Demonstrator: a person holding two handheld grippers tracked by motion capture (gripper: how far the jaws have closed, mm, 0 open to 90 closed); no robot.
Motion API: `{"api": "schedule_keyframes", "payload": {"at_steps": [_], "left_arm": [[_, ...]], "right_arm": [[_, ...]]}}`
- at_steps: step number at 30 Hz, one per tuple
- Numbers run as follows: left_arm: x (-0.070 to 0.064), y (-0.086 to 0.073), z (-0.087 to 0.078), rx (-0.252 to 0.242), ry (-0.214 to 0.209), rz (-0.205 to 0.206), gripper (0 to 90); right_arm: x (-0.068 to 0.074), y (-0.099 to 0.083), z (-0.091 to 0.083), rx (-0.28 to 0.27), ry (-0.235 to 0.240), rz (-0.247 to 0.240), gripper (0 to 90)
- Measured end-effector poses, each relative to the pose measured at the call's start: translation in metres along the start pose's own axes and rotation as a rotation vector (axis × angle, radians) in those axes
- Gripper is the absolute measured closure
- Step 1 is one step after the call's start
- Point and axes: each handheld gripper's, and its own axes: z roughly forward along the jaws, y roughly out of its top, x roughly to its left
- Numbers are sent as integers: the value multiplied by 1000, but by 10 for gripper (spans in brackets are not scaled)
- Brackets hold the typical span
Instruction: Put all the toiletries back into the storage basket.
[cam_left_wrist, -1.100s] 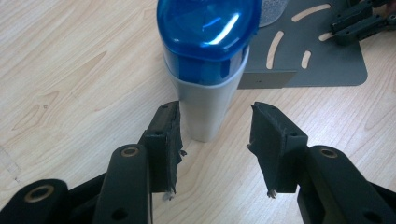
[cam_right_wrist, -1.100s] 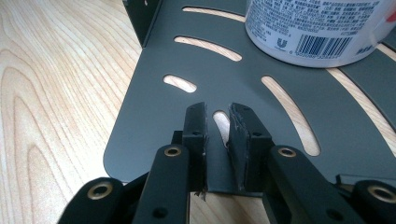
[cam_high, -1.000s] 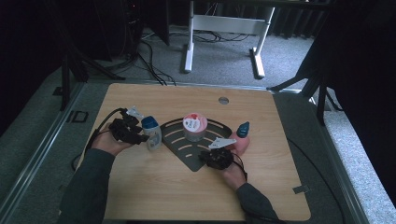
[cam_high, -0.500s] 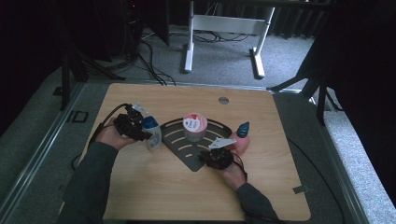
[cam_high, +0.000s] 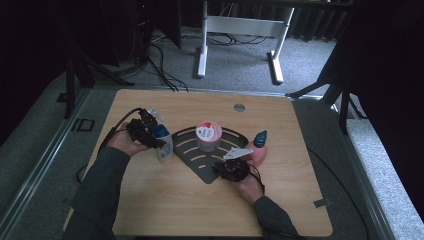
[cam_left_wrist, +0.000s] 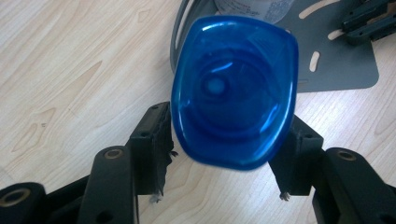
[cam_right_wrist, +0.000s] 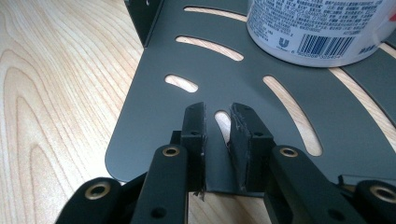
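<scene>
- Jaws of the left gripper (cam_left_wrist: 229, 154) are clamped on a blue-capped bottle (cam_left_wrist: 235, 91), one jaw at each side of it, the cap facing the camera.
- In the high view that bottle (cam_high: 163, 140) stands at the left edge of the dark slotted tray (cam_high: 192, 152).
- Right gripper (cam_right_wrist: 219, 122) has its jaws nearly together, pinching the tray's upturned near rim (cam_right_wrist: 154, 140).
- A white jar (cam_right_wrist: 322, 28) stands on the tray.
- Everything rests on the wooden tabletop (cam_high: 165, 200).

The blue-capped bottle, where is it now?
In the high view, the blue-capped bottle stands left on the table, between the left gripper's fingers, beside the dark slotted tray.
</scene>
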Motion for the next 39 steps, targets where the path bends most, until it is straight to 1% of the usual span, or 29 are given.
{"api": "schedule_keyframes", "payload": {"at_steps": [3, 8, 14, 20, 21, 28, 30, 32, 39], "left_arm": [[0, 2, 2, 10, 1, 3, 429], [0, 6, 6, 25, -3, 10, 427], [0, 10, 9, 37, 0, 15, 427], [-1, 14, 13, 56, 6, 28, 427], [0, 15, 13, 59, 2, 29, 428], [1, 16, 19, 82, -2, 32, 438], [0, 16, 21, 83, -6, 30, 456], [1, 16, 21, 94, -9, 32, 459], [2, 16, 23, 107, -18, 33, 468]], "right_arm": [[0, 0, 0, 0, 1, -1, 755], [0, 0, 0, 1, 3, 0, 753], [0, 0, 0, 1, 5, 0, 751], [0, 0, 0, 1, 4, -1, 749], [0, 0, 0, 1, 4, -1, 748], [0, 0, 0, 2, 6, 1, 745], [0, 0, 0, 3, 6, 2, 745], [0, 0, 0, 3, 6, 2, 745], [0, 0, 0, 3, 7, 1, 744]]}}
